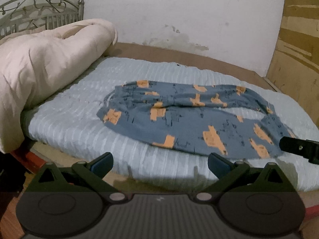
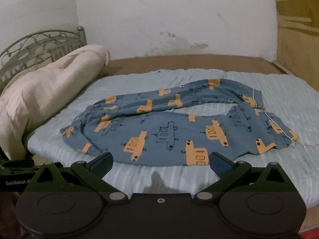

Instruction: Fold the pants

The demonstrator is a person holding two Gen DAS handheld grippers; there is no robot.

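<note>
Two grippers hovering wide open, gripping nothing: left gripper [image 1: 160,164], right gripper [image 2: 160,164]. Blue pants [image 2: 169,127] lying mid-frame on bed [image 2: 289,159], legs sprawling rightward.

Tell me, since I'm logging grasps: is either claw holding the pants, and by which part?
Nothing is held. Both the left claw and right claw are open, short of the pants.

You have bare mattress cover [image 2: 289,159] in front of and right of the pants [image 2: 159,131]. The rolled quilt [image 2: 45,91] blocks the left side; the wall [image 2: 169,20] closes the far edge.
</note>
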